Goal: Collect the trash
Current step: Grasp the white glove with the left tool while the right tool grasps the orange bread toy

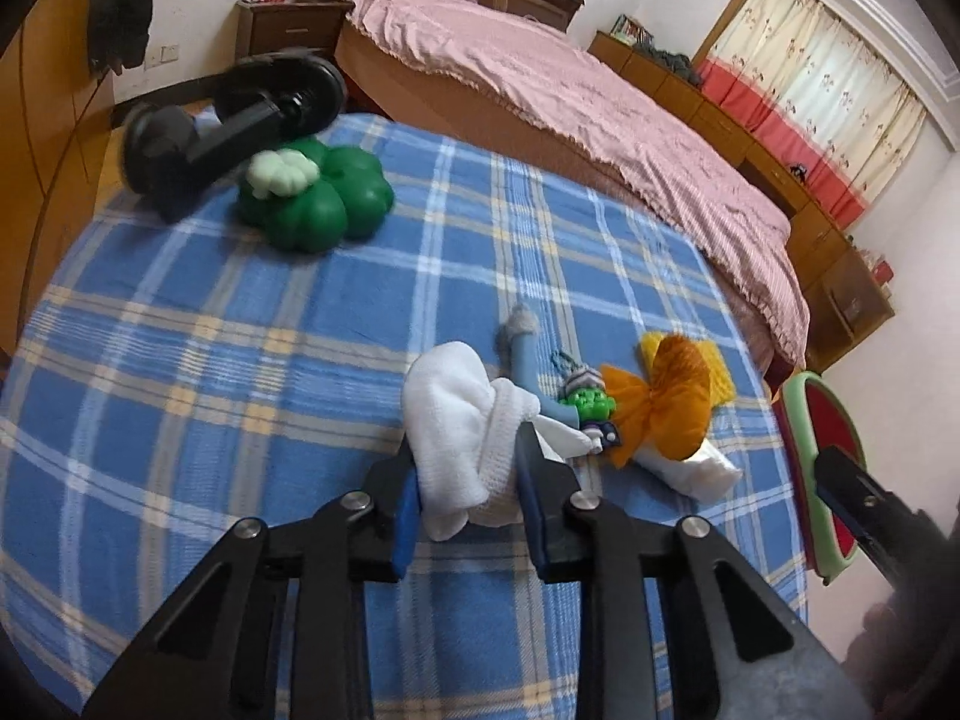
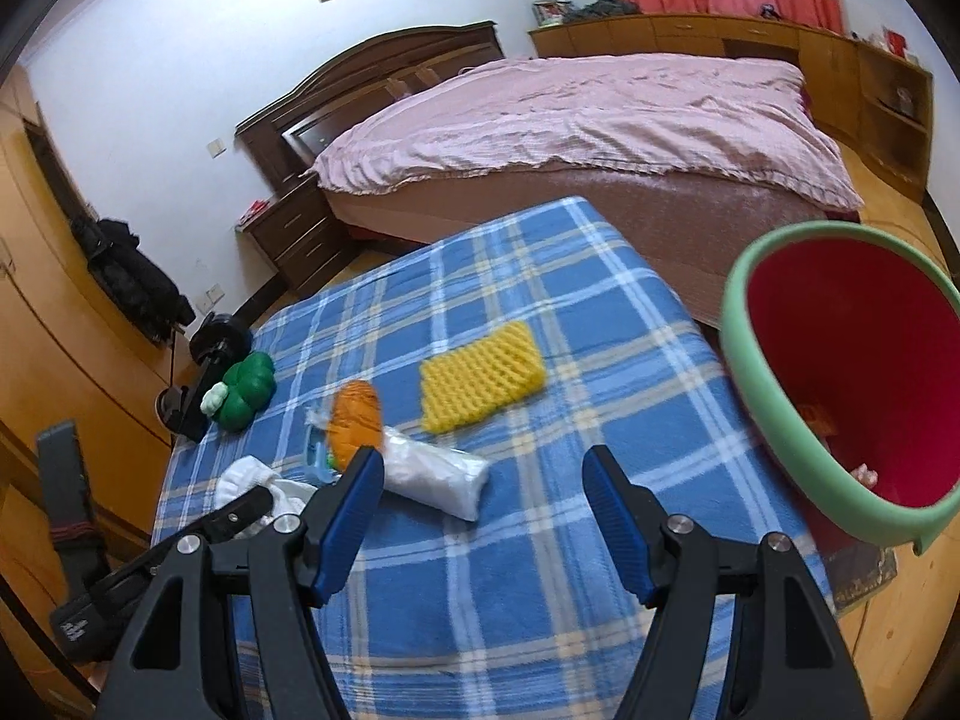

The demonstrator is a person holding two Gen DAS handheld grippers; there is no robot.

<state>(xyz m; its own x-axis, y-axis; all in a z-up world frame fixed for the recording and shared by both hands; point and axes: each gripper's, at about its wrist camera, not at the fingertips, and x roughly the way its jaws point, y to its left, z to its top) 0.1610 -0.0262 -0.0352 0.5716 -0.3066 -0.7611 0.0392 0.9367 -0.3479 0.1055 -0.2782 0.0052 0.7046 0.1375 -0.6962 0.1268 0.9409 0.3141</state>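
My left gripper [image 1: 465, 474] is shut on a white crumpled cloth [image 1: 462, 426] over the blue plaid blanket [image 1: 240, 360]. Just right of it lie a blue tube [image 1: 528, 360], a small green toy [image 1: 591, 399], an orange mesh [image 1: 660, 408], a yellow foam net [image 1: 717, 369] and a clear plastic bag [image 1: 690, 468]. My right gripper [image 2: 483, 480] is open and empty above the blanket [image 2: 540, 570], with the plastic bag [image 2: 432, 471] by its left finger. The orange mesh [image 2: 357, 420] and yellow foam net [image 2: 480, 384] lie beyond. The green-rimmed red bin [image 2: 852, 372] stands at the right.
A green clover-shaped toy [image 1: 315, 195] and a black wheeled device [image 1: 228, 126] sit at the blanket's far left corner. A bed with a pink cover [image 1: 570, 108] stands behind. The bin [image 1: 822, 468] is off the blanket's right edge. Wooden cabinets [image 2: 780, 42] line the walls.
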